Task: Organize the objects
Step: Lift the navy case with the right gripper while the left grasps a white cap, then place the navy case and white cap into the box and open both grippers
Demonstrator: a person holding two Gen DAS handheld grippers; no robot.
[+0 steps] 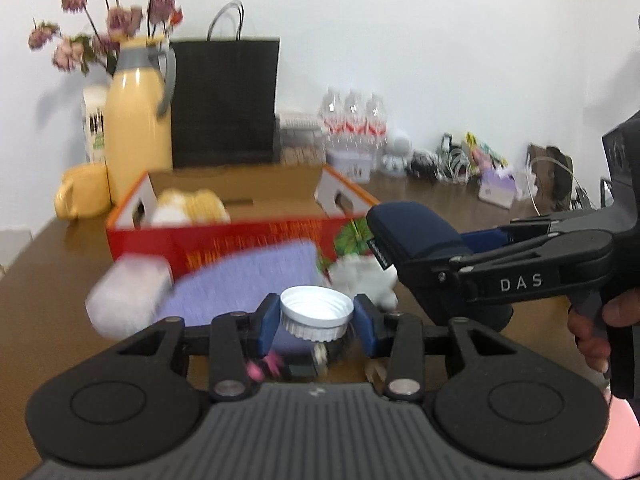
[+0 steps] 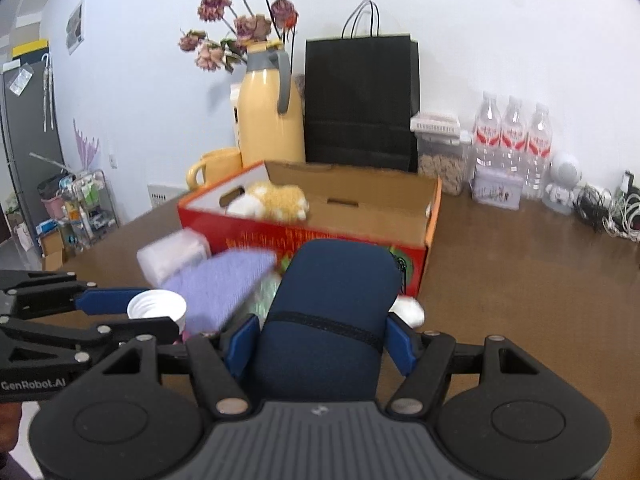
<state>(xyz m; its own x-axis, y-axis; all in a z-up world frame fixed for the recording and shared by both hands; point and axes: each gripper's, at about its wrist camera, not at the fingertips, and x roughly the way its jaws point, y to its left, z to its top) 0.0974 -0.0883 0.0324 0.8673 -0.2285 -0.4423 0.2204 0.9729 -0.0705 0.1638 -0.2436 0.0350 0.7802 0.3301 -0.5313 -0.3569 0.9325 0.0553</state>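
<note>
Pinching a small jar by its white ribbed lid [image 1: 316, 312], the left gripper [image 1: 316, 322] holds it just above the brown table [image 1: 48, 280], its blue pads pressed to either side of the cap; only this view shows the dark jar body and some pink bits below the lid, too blurred to identify. The right gripper [image 2: 320, 340] is clamped on a navy blue pouch [image 2: 332, 312], and its own camera alone shows the pouch's black stitched band and the white thing [image 2: 410, 308] behind it. Both views share the red cardboard box [image 2: 320, 240] standing open beyond, a yellow-and-white plush toy [image 2: 276, 200] lying inside, with a purple cloth [image 1: 248, 276] and a clear plastic box [image 1: 128, 292] in front of it. Legible writing: "DAS" on the right gripper's arm seen from the left, "GenRobot.AI" on the left gripper seen from the right. The yellow print on the box is unreadable.
</note>
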